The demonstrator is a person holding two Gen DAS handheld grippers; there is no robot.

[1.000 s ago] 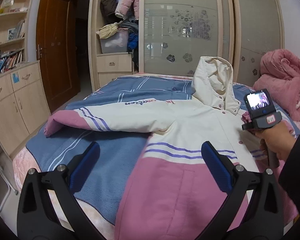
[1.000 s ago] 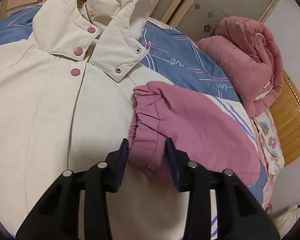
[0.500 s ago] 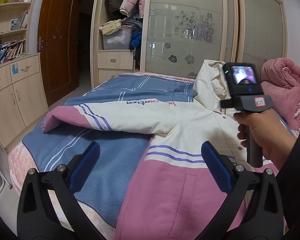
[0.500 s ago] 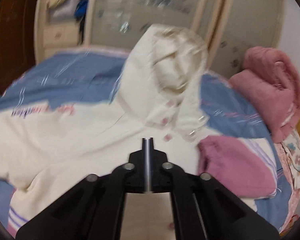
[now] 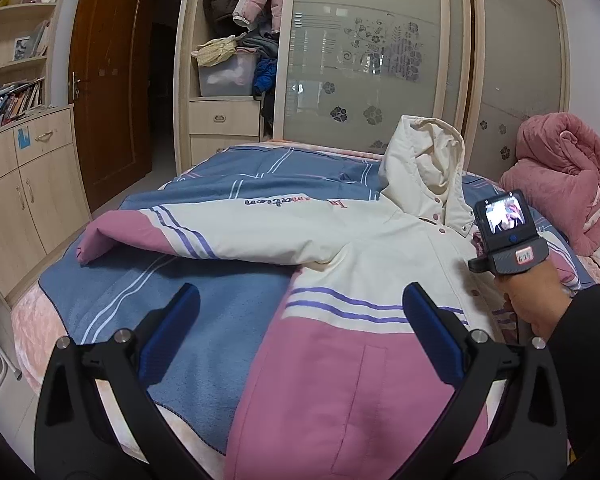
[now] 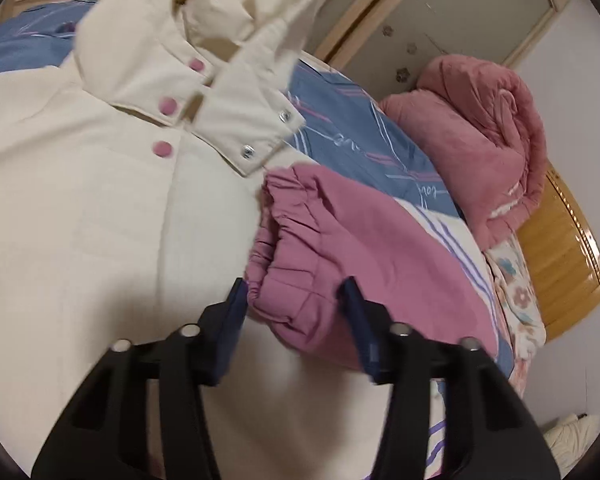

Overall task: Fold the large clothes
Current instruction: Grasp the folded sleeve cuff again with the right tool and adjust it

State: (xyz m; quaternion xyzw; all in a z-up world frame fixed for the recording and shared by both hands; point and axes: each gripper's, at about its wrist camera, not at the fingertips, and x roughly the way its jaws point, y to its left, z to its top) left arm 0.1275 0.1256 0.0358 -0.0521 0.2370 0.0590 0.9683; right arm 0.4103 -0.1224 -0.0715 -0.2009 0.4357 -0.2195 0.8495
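A cream and pink hooded jacket point(image 5: 380, 248) lies front-up on the bed, one sleeve point(image 5: 204, 236) stretched out to the left. The other sleeve is folded over the chest, and its pink elastic cuff point(image 6: 296, 280) lies between the fingers of my right gripper point(image 6: 296, 296). Its jaws are closing around that cuff; the left pad point(image 6: 240, 300) just touches the fabric. In the left wrist view a hand holds the right gripper's body point(image 5: 508, 240) by the collar. My left gripper point(image 5: 300, 292) hovers open over the jacket's pink hem, nothing between its fingers.
A blue striped blanket point(image 5: 204, 304) covers the bed. A rolled pink quilt point(image 5: 560, 184) lies at the right by a wooden headboard point(image 6: 564, 248). Wardrobe doors point(image 5: 364, 80), drawers and a cabinet point(image 5: 16, 184) stand beyond and left of the bed.
The right gripper left the cuff, rose and drew back, then came back down over the same cuff with its jaws a little wider. The left gripper stayed put.
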